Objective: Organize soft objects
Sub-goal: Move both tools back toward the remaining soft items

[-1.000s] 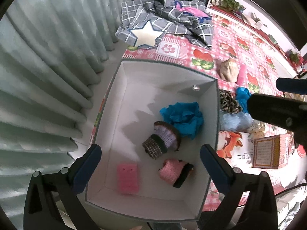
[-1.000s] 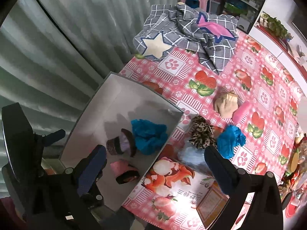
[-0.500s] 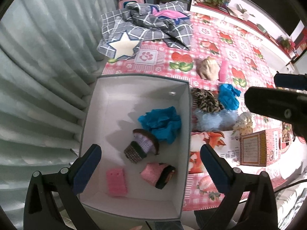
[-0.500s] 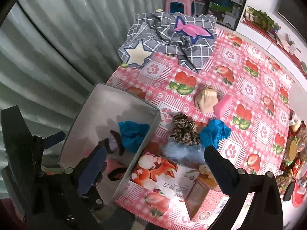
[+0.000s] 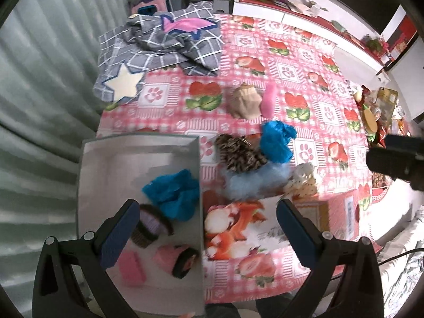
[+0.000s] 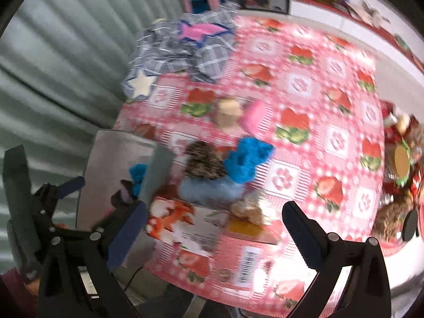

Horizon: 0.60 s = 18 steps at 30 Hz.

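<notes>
A white box (image 5: 106,164) (image 6: 106,159) stands at the table's left edge. It holds a blue cloth (image 5: 175,193), a purple-and-brown knit piece (image 5: 148,225), a pink-and-black knit piece (image 5: 177,259) and a pink sponge (image 5: 131,267). On the tablecloth lie a leopard-print piece (image 5: 238,153) (image 6: 204,161), a bright blue cloth (image 5: 275,143) (image 6: 246,159), a pale blue fluffy piece (image 5: 251,180) (image 6: 209,188), a cream knit piece (image 5: 302,180), a beige piece (image 5: 245,102) and a pink sponge (image 5: 269,100). My left gripper (image 5: 206,233) is open above the box's right wall. My right gripper (image 6: 214,230) is open and empty.
A grey checked blanket (image 5: 159,42) with star patches covers the table's far left. A strawberry-printed carton (image 5: 243,228) lies beside the box. A heap of snacks and packets (image 5: 376,116) sits at the right edge. Curtains (image 5: 39,106) hang on the left.
Both grippers have swung right and pulled back from the box, so more of the tablecloth and its loose pieces now shows. Both stay open and empty.
</notes>
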Available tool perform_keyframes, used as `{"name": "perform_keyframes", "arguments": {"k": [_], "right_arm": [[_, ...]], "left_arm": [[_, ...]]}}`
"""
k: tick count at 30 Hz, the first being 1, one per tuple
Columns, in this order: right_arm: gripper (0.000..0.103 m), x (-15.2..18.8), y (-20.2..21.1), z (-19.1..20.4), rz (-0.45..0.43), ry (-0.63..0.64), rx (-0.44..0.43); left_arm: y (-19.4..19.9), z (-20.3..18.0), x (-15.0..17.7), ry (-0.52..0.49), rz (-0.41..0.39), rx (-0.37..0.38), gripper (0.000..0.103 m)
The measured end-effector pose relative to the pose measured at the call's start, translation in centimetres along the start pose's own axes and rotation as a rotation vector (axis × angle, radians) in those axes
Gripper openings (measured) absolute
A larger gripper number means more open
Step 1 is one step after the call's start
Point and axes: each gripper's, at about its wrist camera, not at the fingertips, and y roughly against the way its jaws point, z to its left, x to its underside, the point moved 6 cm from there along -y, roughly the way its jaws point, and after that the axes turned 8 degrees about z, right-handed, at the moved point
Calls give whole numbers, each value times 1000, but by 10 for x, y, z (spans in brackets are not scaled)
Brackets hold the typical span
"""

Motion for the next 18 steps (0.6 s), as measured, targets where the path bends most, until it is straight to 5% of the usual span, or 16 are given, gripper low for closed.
{"name": "perform_keyframes", "arguments": {"k": [8,18], "right_arm": [[103,-11,-47,-64,120,-67,-10],[103,-56,-133,-91,232,-18,-4]], "left_arm": [[-24,-22,-43,-5,52,-31,103],[-84,-41,-109,16,136,-93,103]]}}
